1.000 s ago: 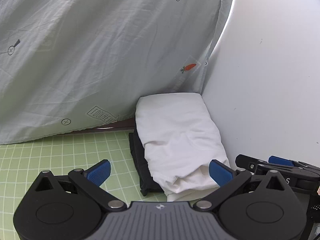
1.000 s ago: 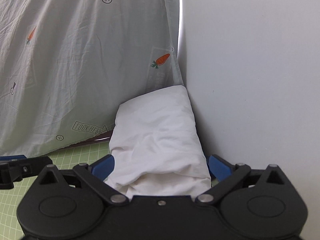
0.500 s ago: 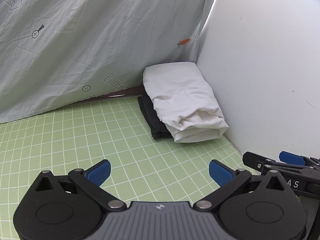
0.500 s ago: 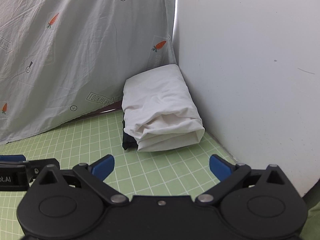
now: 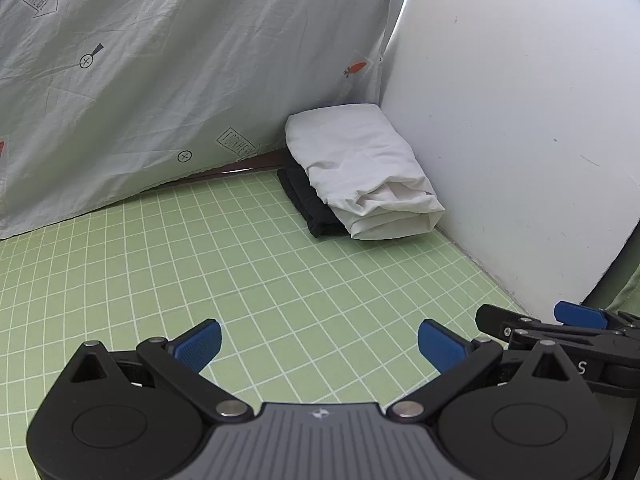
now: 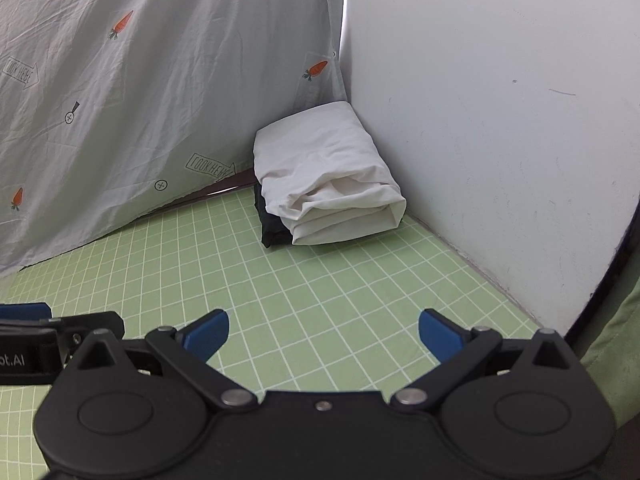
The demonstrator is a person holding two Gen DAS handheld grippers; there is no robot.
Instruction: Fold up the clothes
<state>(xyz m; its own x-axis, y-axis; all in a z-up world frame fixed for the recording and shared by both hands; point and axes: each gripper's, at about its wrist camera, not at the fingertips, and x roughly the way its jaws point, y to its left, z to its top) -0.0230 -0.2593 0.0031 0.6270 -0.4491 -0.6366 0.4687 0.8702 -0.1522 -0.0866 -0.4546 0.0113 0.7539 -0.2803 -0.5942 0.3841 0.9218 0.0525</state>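
Note:
A folded white garment (image 5: 360,168) (image 6: 326,168) lies in the far corner, on top of a folded black garment (image 5: 304,200) (image 6: 270,220) whose edge shows along its left side. Both rest on the green grid mat (image 5: 240,264) (image 6: 320,280). My left gripper (image 5: 318,346) is open and empty, well back from the stack. My right gripper (image 6: 324,332) is open and empty too, also far from the pile. The right gripper's side (image 5: 560,332) shows in the left wrist view, and the left gripper's side (image 6: 48,332) shows in the right wrist view.
A pale sheet printed with carrots (image 5: 160,72) (image 6: 120,80) hangs along the back of the mat. A white wall (image 5: 520,120) (image 6: 500,100) bounds the right side. A dark edge and green cloth (image 6: 616,340) show past the wall's end at right.
Both grippers have pulled back from the white garment, which they were close around a second ago. The stack now lies farther off in the corner, and more mat shows between.

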